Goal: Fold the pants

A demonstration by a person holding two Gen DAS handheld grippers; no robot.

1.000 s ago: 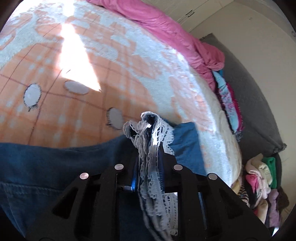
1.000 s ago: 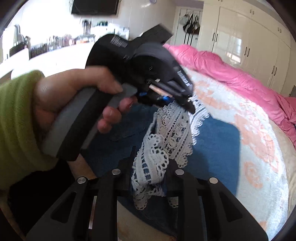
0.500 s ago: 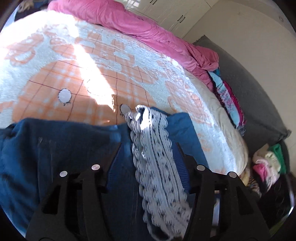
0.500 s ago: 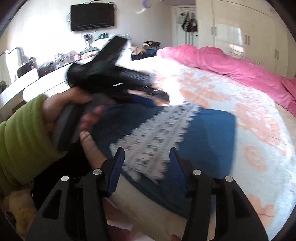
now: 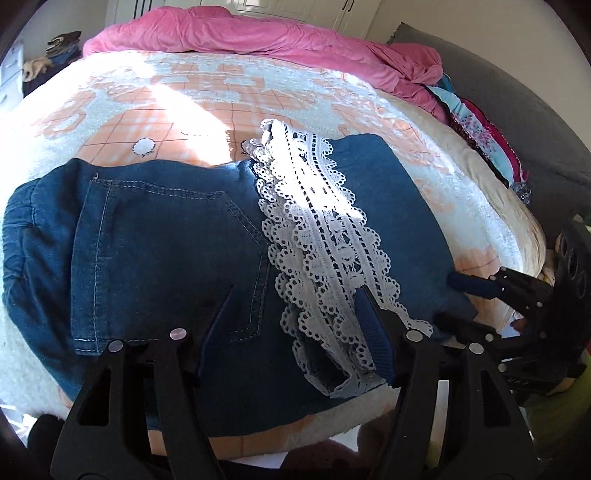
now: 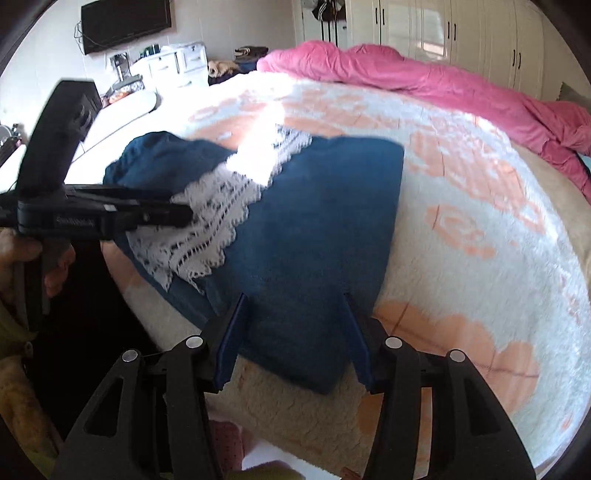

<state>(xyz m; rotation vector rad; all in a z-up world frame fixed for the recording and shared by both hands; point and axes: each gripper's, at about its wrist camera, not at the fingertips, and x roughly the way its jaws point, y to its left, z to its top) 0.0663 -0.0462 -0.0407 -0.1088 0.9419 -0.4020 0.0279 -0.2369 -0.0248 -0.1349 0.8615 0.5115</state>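
Since a second ago, both grippers have let go of the white lace trim (image 5: 317,236) they were pinching and have drawn back toward the near edge of the bed, so the lace is now lying flat along the folded denim pants (image 5: 159,236) instead of hanging bunched between the fingers. We are holding the left gripper (image 5: 295,317) over the pants with its jaws opening; the lace and denim are showing between the blue pads, but nothing is being pressed. We are holding the right gripper (image 6: 293,325) released as well, its jaws parted over the near corner of the pants (image 6: 325,221), gripping nothing. The pants are lying folded on the white and peach blanket (image 5: 207,107), close to the near edge of the bed, with their lower hem just short of where the blanket is curving down. Beyond the pants, wide open blanket is stretching to the pink duvet (image 5: 258,40) bunched along the far side, leaving plenty of room to move across. The left wrist view is showing us the back pocket stitching, a grey cushion (image 5: 509,110) on the right and a stack of coloured clothes (image 5: 480,129) beside the bed, with the right gripper (image 5: 469,295) entering from the right edge. The right wrist view is showing instead the wall television (image 6: 125,22), white wardrobes (image 6: 461,33), and the left gripper (image 6: 177,216) held in a hand (image 6: 26,258), blurred over the lace (image 6: 207,221).
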